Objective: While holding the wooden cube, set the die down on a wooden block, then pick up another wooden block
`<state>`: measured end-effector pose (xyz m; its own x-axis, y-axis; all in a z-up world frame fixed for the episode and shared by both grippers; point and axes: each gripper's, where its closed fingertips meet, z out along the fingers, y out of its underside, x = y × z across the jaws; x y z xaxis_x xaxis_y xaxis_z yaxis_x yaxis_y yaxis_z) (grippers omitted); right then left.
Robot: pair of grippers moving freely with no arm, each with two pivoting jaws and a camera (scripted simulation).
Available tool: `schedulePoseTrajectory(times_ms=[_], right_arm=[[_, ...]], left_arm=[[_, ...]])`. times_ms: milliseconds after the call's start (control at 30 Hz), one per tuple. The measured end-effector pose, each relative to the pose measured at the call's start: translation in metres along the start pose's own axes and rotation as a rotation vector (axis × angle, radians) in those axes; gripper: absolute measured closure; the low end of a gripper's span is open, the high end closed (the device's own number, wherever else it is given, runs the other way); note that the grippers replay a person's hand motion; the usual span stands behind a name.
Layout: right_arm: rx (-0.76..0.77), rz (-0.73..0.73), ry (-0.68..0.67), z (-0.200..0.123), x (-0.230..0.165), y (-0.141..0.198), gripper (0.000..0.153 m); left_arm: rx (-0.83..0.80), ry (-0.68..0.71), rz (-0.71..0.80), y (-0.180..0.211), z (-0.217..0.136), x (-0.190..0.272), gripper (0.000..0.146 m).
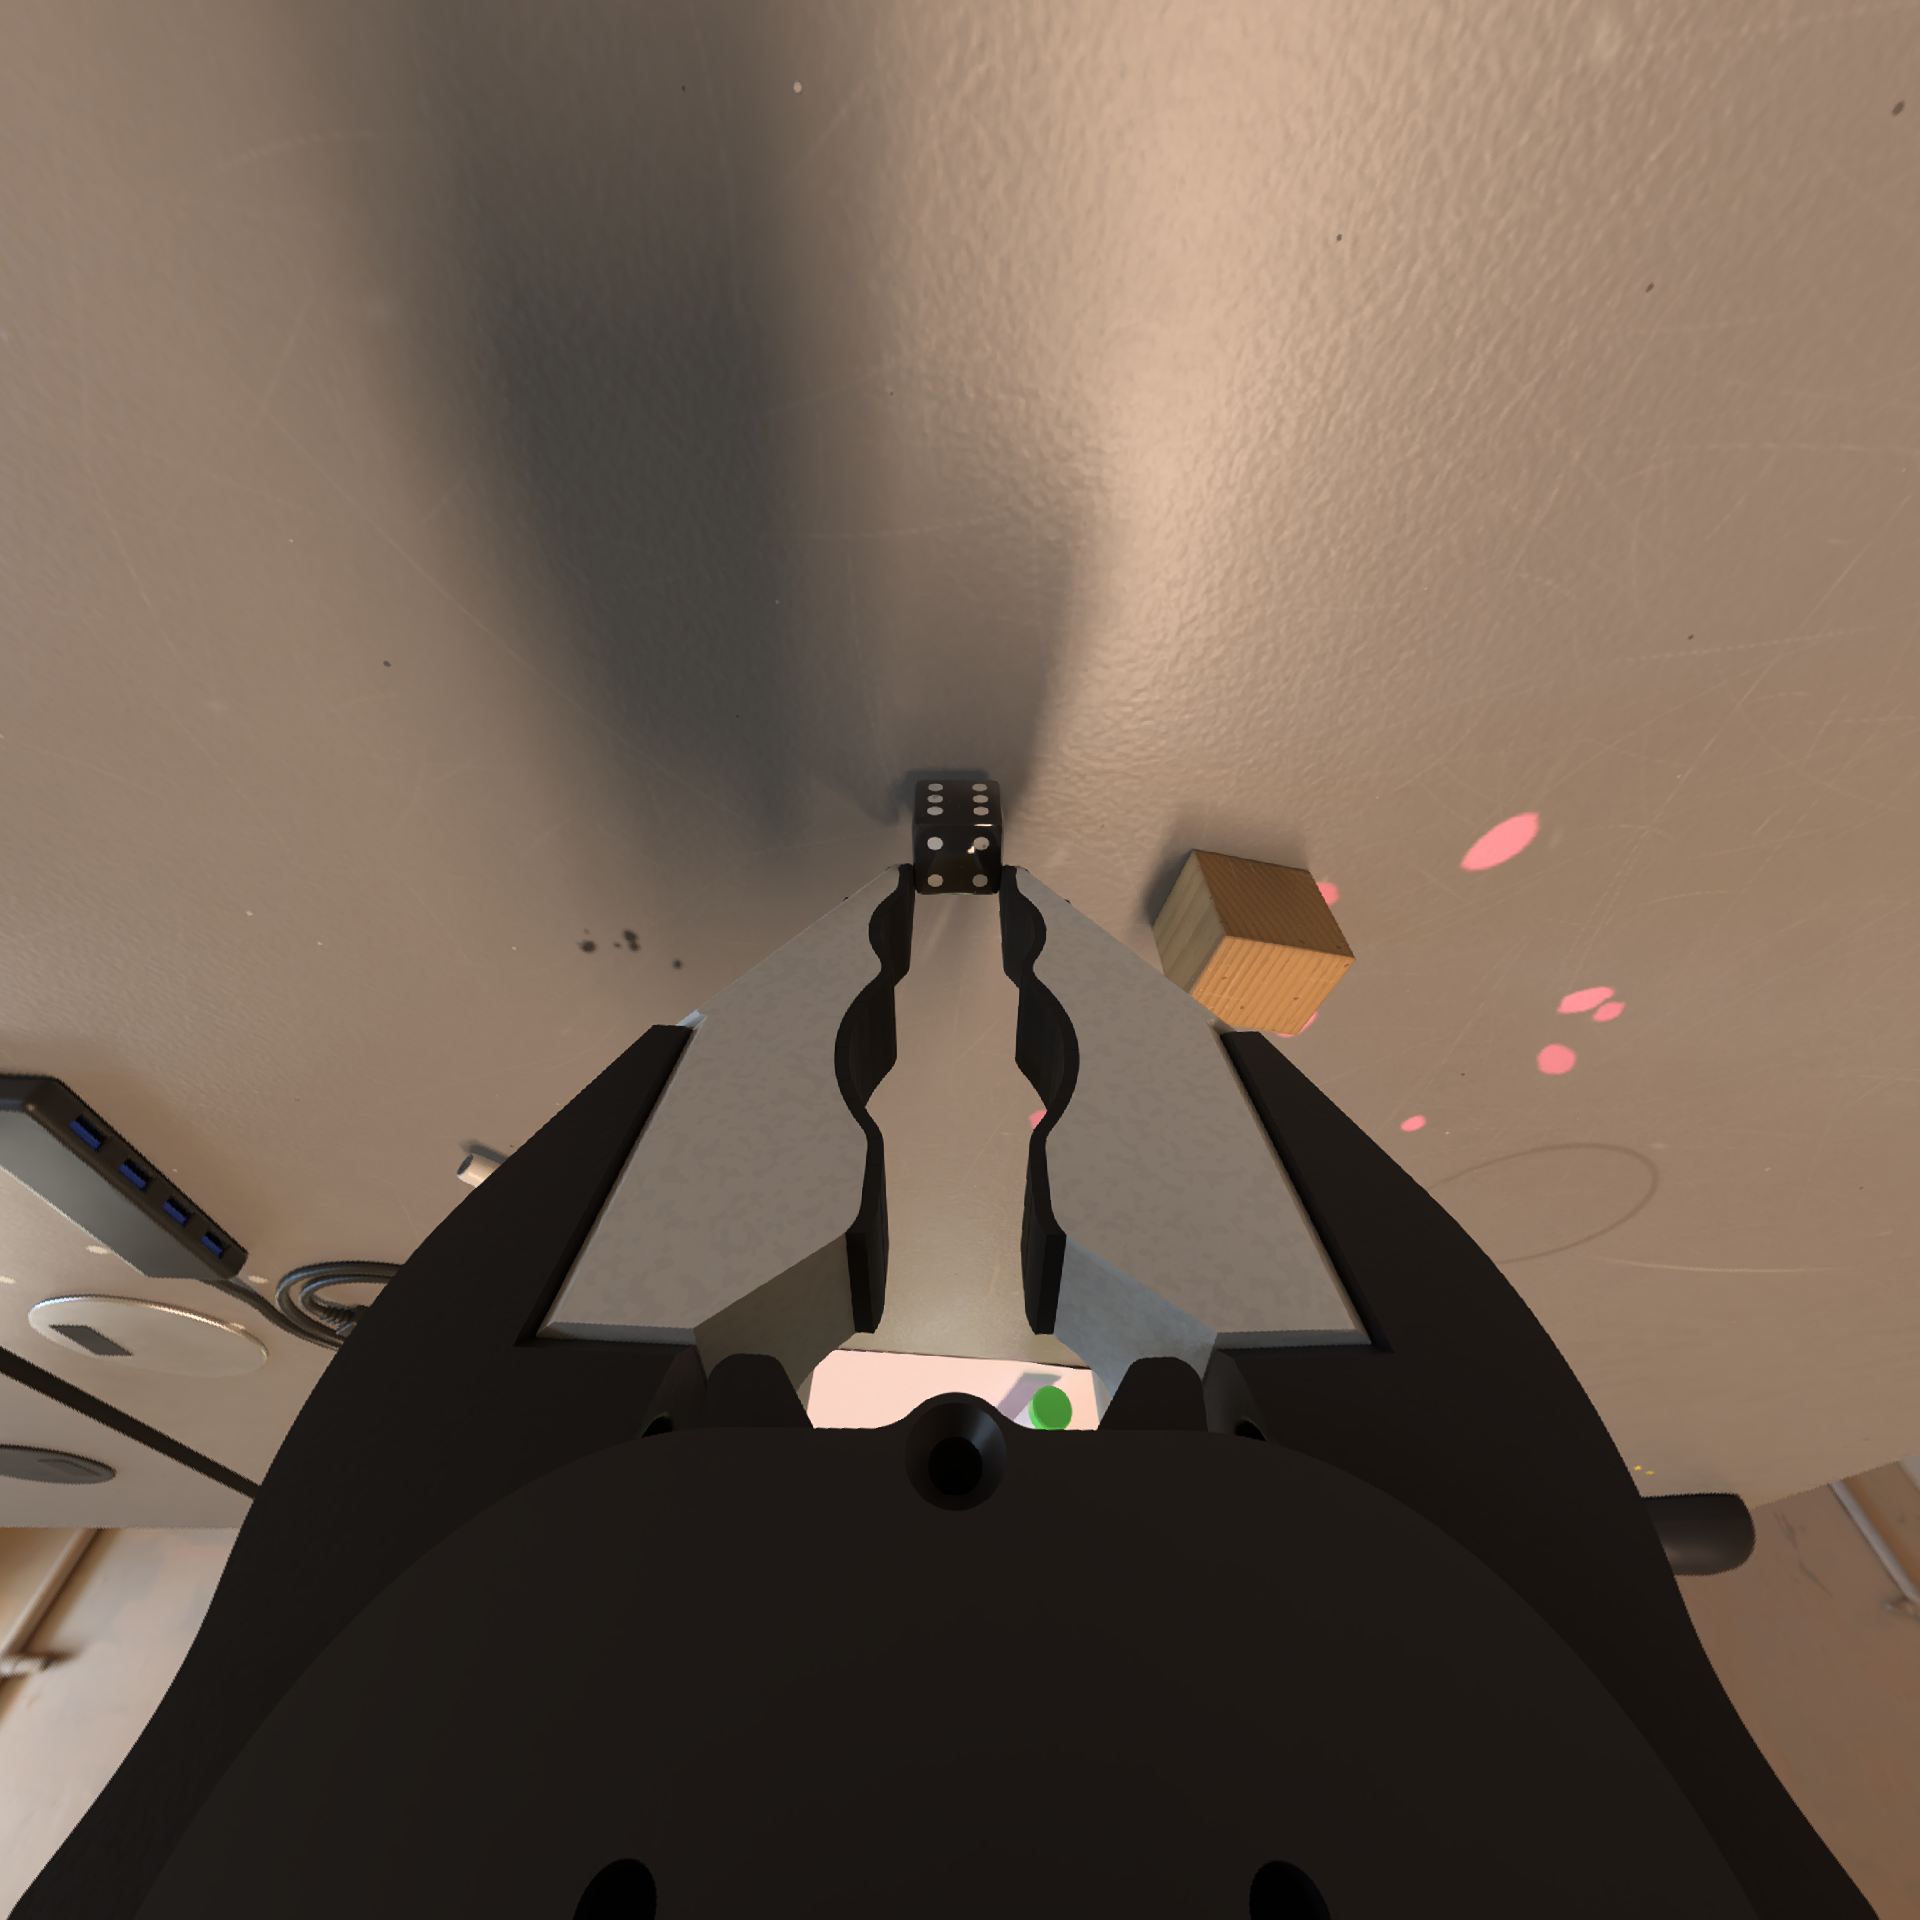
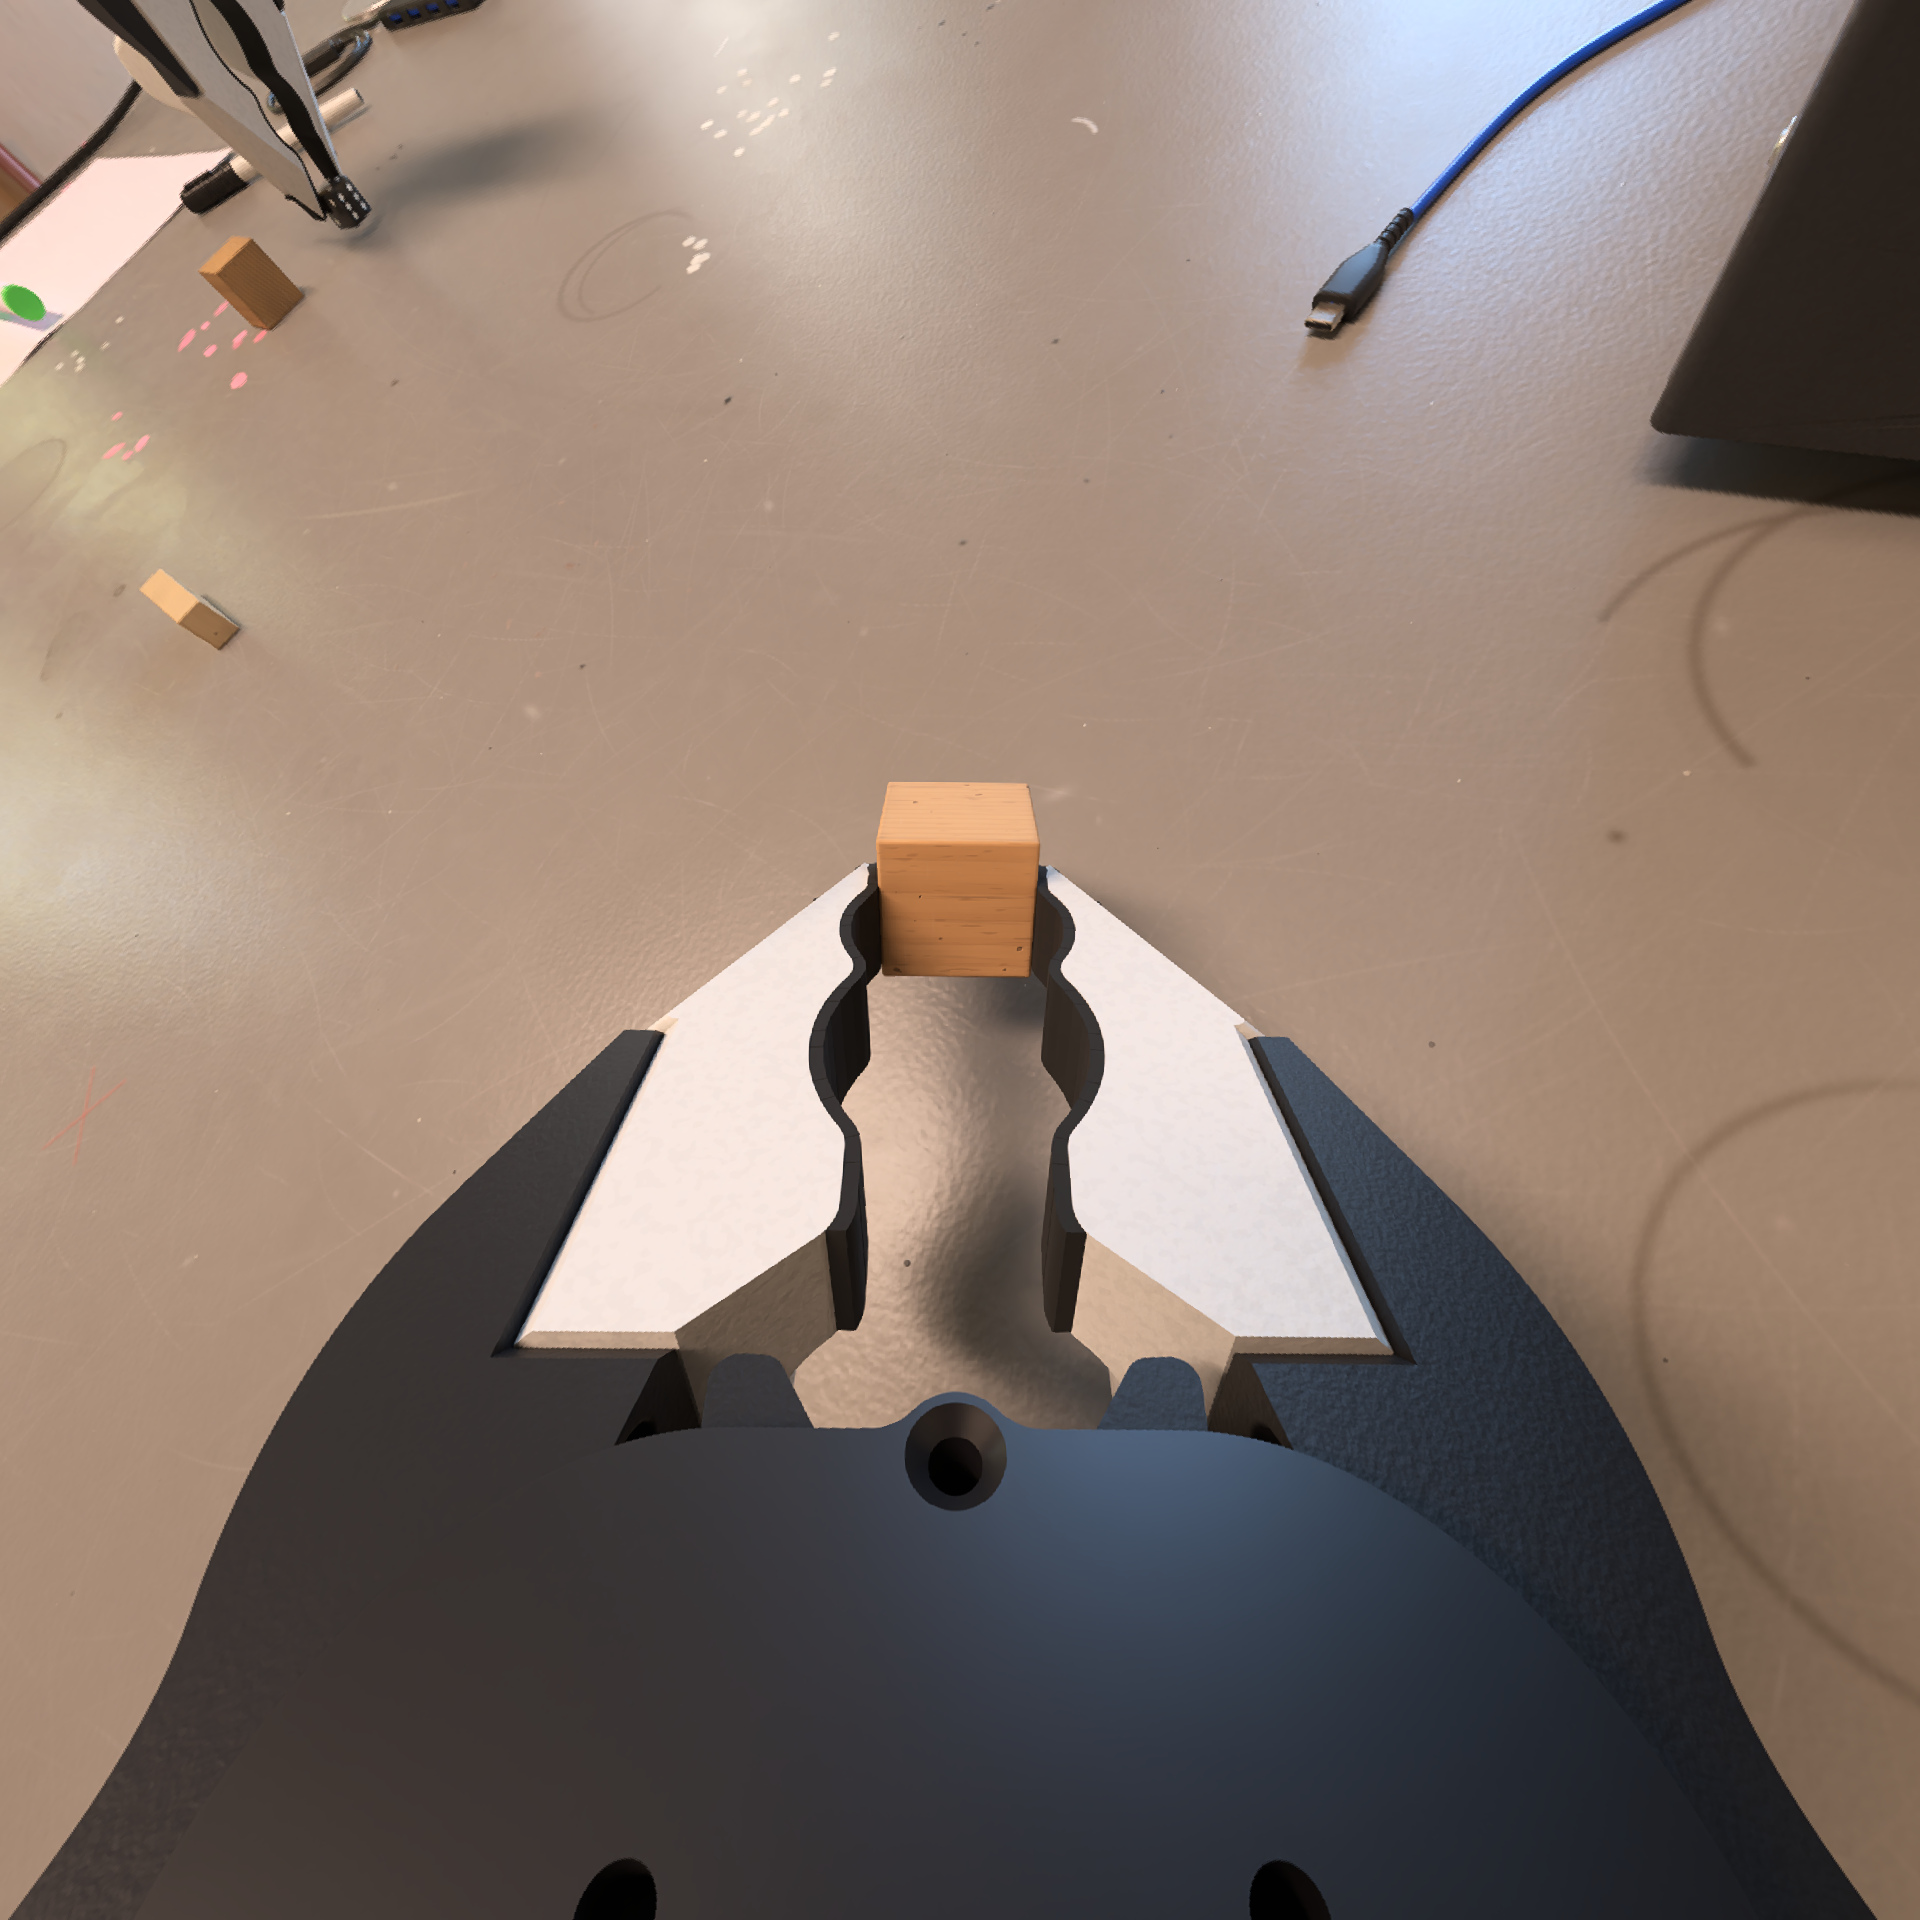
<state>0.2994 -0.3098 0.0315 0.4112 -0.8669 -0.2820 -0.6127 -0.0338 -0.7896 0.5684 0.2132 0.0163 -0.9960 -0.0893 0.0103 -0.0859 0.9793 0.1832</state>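
At the far left of the right wrist view lie the two candidate supports: a small pale wooden wedge-like block [image 2: 190, 609] nearer the camera, and a larger wooden block [image 2: 250, 282] farther off, beside pink spots on the grey tabletop [image 2: 935, 468]. Just past that larger block, the left gripper [image 2: 330, 203] pinches the black die [image 2: 348, 200] at its very fingertips, low over the table; whether the die touches the surface I cannot tell.

In the left wrist view the left gripper [image 1: 956, 878] is clamped on the die [image 1: 957, 836], six white pips showing on the upper face, and the same wooden block [image 1: 1252, 940] sits just to the right, turned at an angle to the fingers.

To do this step well, I judge that the die should be raised clear of the block's top edge before it travels right, then centred over the top face and lowered flat. The grip is only at the tips, so the release should be gentle and come once the die rests fully, or it may tip off an edge.

Farther right, the right gripper [image 2: 958, 914] is closed on the wooden cube [image 2: 957, 878] above the table, well apart from the rest; it should simply hold firm. A blue cable [image 2: 1455, 177] lies beyond.
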Motion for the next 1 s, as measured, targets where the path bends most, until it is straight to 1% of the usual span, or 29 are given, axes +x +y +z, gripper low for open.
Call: schedulePoseTrajectory(times_ms=[200,267,300,367,433,467,533,567,633,700,767,833,900,967,1000], right_arm=[[0.004,0.007,-0.008,0.0,0.0,0.0,0.125],[0.005,0.006,-0.008,-0.001,0.0,-0.001,0.125],[0.004,0.006,-0.007,0.0,0.0,0.0,0.125],[0.003,0.008,-0.006,0.0,0.0,0.0,0.125],[0.002,0.014,-0.007,0.0,0.001,0.0,0.125],[0.001,0.016,-0.007,0.0,0.001,0.0,0.125],[0.001,0.017,-0.005,0.0,0.001,0.0,0.125],[-0.002,0.015,-0.003,0.0,0.001,0.0,0.125],[-0.004,0.011,-0.001,0.001,0.001,0.0,0.125],[-0.007,0.006,0.001,0.001,0.001,0.001,0.125],[-0.011,0.001,0.003,0.001,0.0,0.001,0.125],[-0.013,-0.005,0.005,0.002,0.0,0.002,0.125],[-0.015,-0.007,0.008,0.002,0.0,0.002,0.125],[-0.016,-0.01,0.012,0.002,0.0,0.002,0.125],[-0.016,-0.012,0.014,0.002,0.0,0.002,0.125]], left_arm=[[0.036,-0.015,-0.042,0.002,-0.003,0.003,0.13],[0.082,-0.022,-0.05,0.001,-0.016,0.005,0.13],[0.122,-0.034,-0.055,-0.001,-0.03,0.006,0.13],[0.278,-0.056,-0.063,-0.01,-0.077,0.017,0.13],[0.436,-0.063,-0.011,-0.021,-0.123,0.045,0.13],[0.466,-0.08,0.026,-0.026,-0.137,0.062,0.13],[0.485,-0.091,0.112,-0.039,-0.147,0.105,0.13],[0.493,-0.067,0.161,-0.048,-0.143,0.13,0.13],[0.501,-0.008,0.277,-0.067,-0.124,0.185,0.13],[0.523,0.097,0.339,-0.086,-0.098,0.231,0.13],[0.471,0.045,0.347,-0.099,-0.068,0.247,0.13],[0.486,0.055,0.305,-0.111,-0.049,0.257,0.13],[0.468,0.039,0.284,-0.117,-0.034,0.261,0.13],[0.435,-0.017,0.296,-0.117,-0.025,0.26,0.129],[0.44,-0.013,0.29,-0.117,-0.023,0.261,0.118]])
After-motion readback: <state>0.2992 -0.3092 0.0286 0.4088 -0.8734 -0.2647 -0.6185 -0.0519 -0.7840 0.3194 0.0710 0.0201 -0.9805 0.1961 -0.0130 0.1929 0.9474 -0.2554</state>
